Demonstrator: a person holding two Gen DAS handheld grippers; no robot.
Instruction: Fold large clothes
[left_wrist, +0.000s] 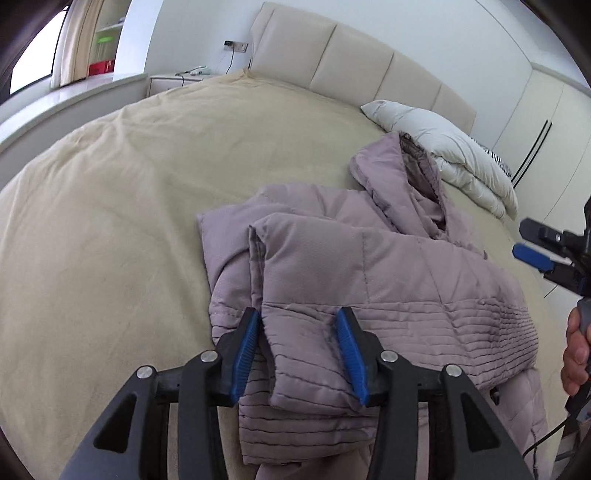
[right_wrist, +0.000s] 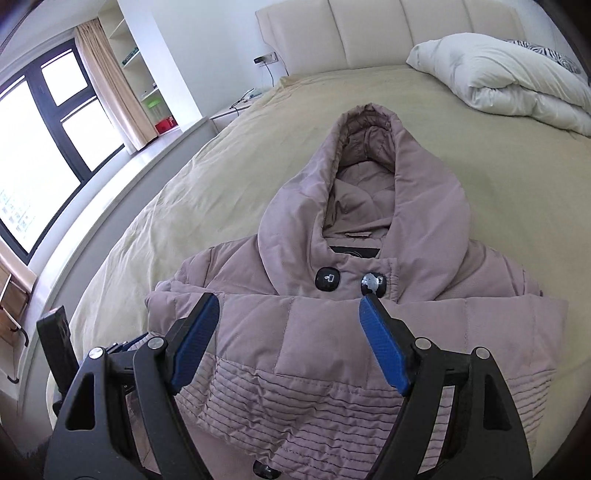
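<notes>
A mauve quilted hooded jacket (left_wrist: 369, 269) lies partly folded on the beige bed (left_wrist: 129, 203). Its hood points toward the headboard. My left gripper (left_wrist: 299, 317) is open, with a folded ribbed hem or cuff of the jacket lying between its blue pads, not clamped. In the right wrist view the jacket (right_wrist: 332, 332) fills the middle, hood (right_wrist: 369, 166) open, two black buttons (right_wrist: 327, 279) at the collar. My right gripper (right_wrist: 290, 302) is open just above the jacket's folded front. The right gripper also shows at the right edge of the left wrist view (left_wrist: 546, 251), held by a hand.
A folded white duvet (right_wrist: 498, 74) lies at the head of the bed by the padded headboard (right_wrist: 369, 29). A window and sill (right_wrist: 55, 129) run along the bed's left side. A bedside table (left_wrist: 177, 79) stands at the far corner. Wardrobe doors (left_wrist: 535, 122) are on the right.
</notes>
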